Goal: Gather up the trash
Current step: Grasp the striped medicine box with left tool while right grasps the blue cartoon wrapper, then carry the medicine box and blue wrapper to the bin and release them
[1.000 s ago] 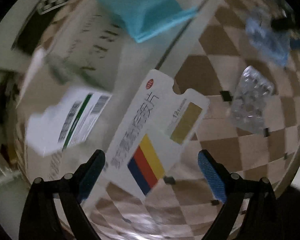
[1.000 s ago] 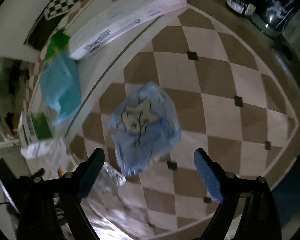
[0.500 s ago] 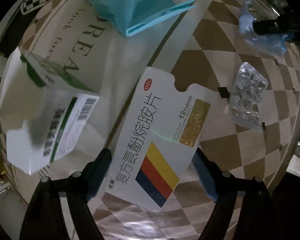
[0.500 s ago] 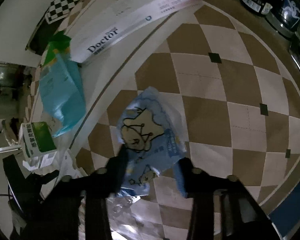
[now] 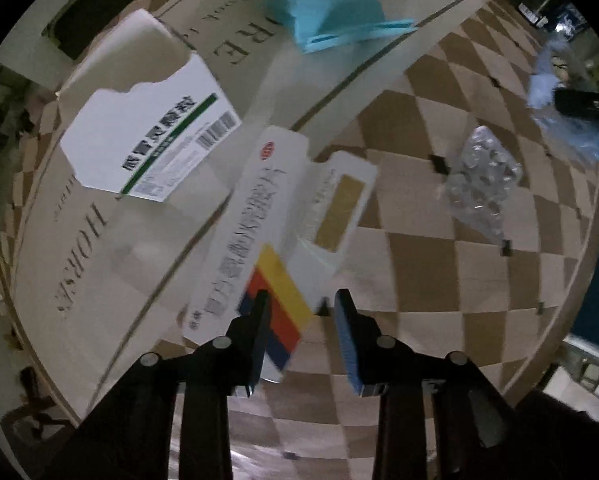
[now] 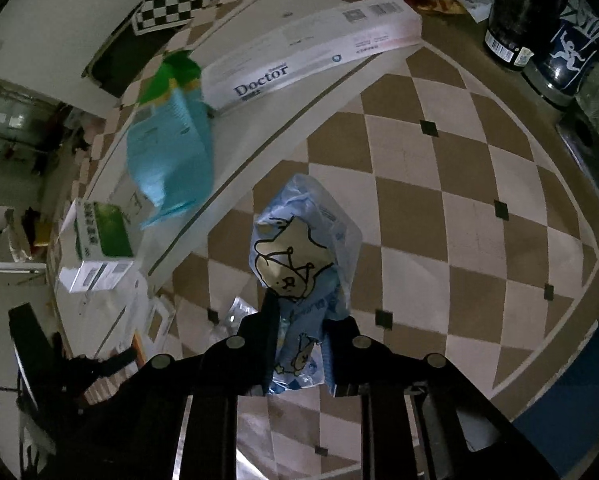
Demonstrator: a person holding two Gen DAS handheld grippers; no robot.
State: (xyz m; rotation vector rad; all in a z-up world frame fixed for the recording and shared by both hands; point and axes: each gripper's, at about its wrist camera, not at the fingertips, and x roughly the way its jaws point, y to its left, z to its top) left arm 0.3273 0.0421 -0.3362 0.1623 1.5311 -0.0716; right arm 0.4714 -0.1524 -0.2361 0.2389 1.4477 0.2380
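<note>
My left gripper (image 5: 301,300) is shut on the near end of a flattened white medicine box (image 5: 275,220) with yellow, red and blue stripes, which lies on the checkered table. My right gripper (image 6: 299,316) is shut on a light blue plastic wrapper (image 6: 303,248) with a cartoon drawing; the wrapper stands up between the fingers. The same wrapper shows at the right edge of the left wrist view (image 5: 559,100), held by the dark right gripper.
On the table lie a white-and-green medicine box (image 5: 147,136), a teal pouch (image 5: 323,4), a long white "Doctor" box (image 6: 307,56) and an empty blister pack (image 5: 479,180). Dark bottles (image 6: 539,20) stand at the far right. The table edge (image 6: 559,360) curves at right.
Both grippers have closed: the left on the striped medicine box, the right on the blue wrapper. The wrapper now stands up between the right fingers.
</note>
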